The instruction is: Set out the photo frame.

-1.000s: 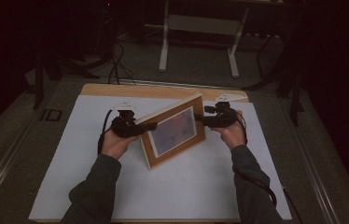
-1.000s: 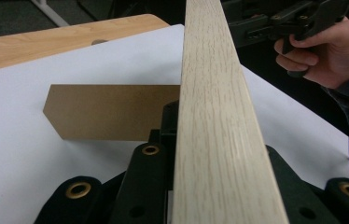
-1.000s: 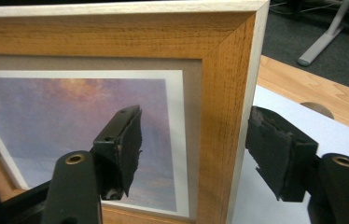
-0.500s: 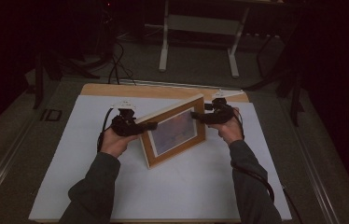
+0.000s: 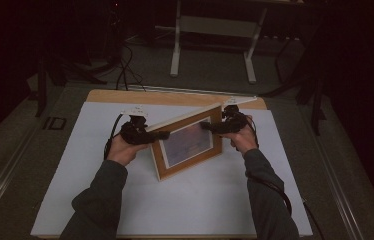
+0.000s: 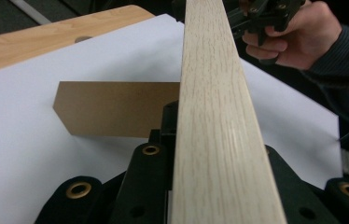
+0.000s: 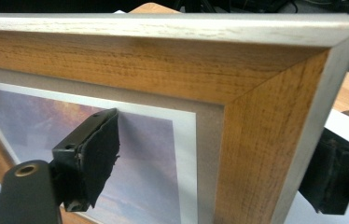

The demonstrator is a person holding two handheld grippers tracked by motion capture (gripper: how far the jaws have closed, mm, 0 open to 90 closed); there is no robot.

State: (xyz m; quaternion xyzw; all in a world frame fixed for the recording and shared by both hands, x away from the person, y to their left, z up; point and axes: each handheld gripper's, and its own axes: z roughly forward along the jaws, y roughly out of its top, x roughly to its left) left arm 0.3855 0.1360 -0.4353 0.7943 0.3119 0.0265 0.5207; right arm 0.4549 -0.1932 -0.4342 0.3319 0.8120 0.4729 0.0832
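My right gripper [image 5: 210,125] has shifted a touch inward since a second ago, its jaws have just been opening, and the picture frame [image 5: 187,141] now sits between them instead of just past the tips. In the right gripper view one pad [image 7: 91,156] hangs in front of the glass and the other pad [image 7: 333,175] sits behind the frame's side edge, neither pressing, so that claw is spread wide around the frame's right end, not gripping. Left gripper [image 5: 162,135] hasn't budged: in the left gripper view its jaws are clamped on the pale top rail of the frame, holding it.

The frame stands upright but leaning back, mid-table on the white sheet [image 5: 125,200], printed side toward me, its brown cardboard stand [image 6: 112,108] folded out behind on the sheet. The wooden tabletop [image 5: 175,97] shows past the sheet's far edge.

Risks, as I judge them: only the left claw holds the frame, so a twist of that hand could swing the free end into my open right pad or scrape the glass. If I close the right jaws with the front pad on the glass, the grip may slip on the smooth face. Letting go left before the stand is set firm could tip the frame over backward
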